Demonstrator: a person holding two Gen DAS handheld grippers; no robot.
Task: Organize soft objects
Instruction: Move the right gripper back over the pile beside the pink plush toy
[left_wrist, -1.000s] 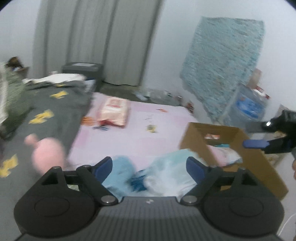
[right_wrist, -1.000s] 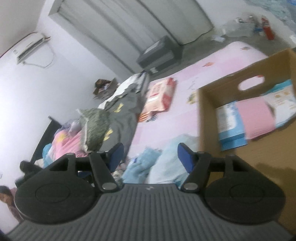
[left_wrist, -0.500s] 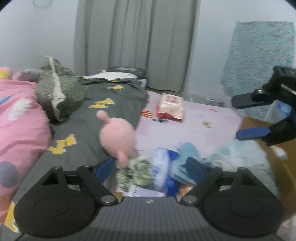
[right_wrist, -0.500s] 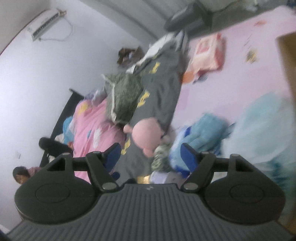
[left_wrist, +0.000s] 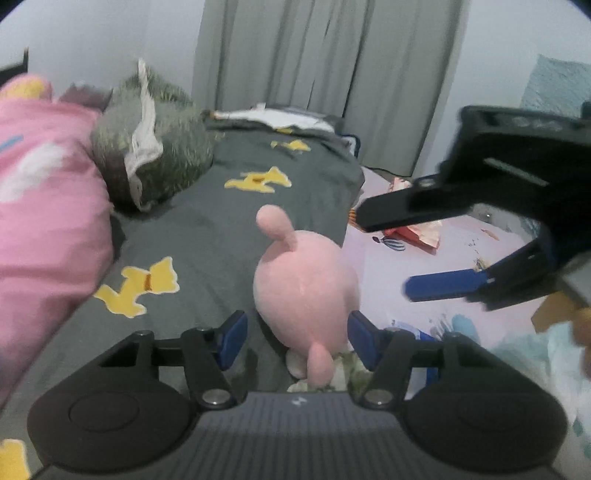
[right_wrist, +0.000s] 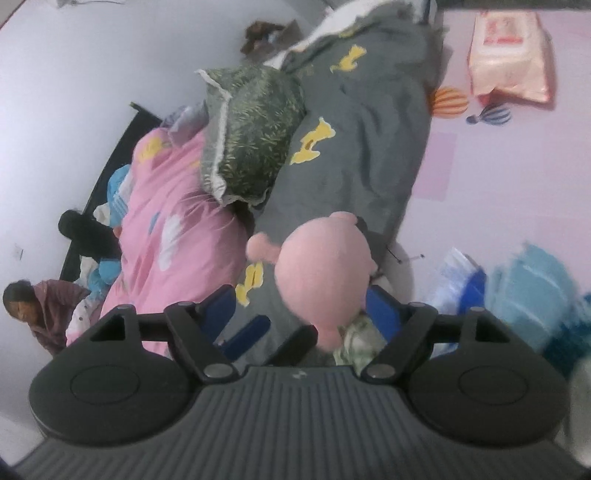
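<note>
A pink plush toy (left_wrist: 306, 291) stands at the edge of a grey blanket (left_wrist: 207, 236) on the bed. My left gripper (left_wrist: 295, 332) is around its lower body and its jaws are closing. The right pad meets the plush, while a small gap shows at the left pad. My right gripper (left_wrist: 384, 254) hangs to the right of the toy, apart from it, its jaws opening with nothing between them. The right wrist view shows the plush (right_wrist: 325, 273) just ahead of my right gripper (right_wrist: 301, 310). A blue pad (right_wrist: 247, 332) of the left gripper pokes in below it.
A green pillow (left_wrist: 155, 158) and a pink quilt (left_wrist: 48, 206) lie on the bed to the left. Light-blue cloths (right_wrist: 532, 284) and a pink packet (right_wrist: 509, 51) lie on the pink floor mat (right_wrist: 498, 184). A cardboard box corner (left_wrist: 552, 314) shows at right. A person (right_wrist: 40, 310) sits far left.
Both grippers swung from the cardboard box and cloth pile over to the bed. The left jaws narrowed around the pink plush. The right gripper came in close beside it and widened.
</note>
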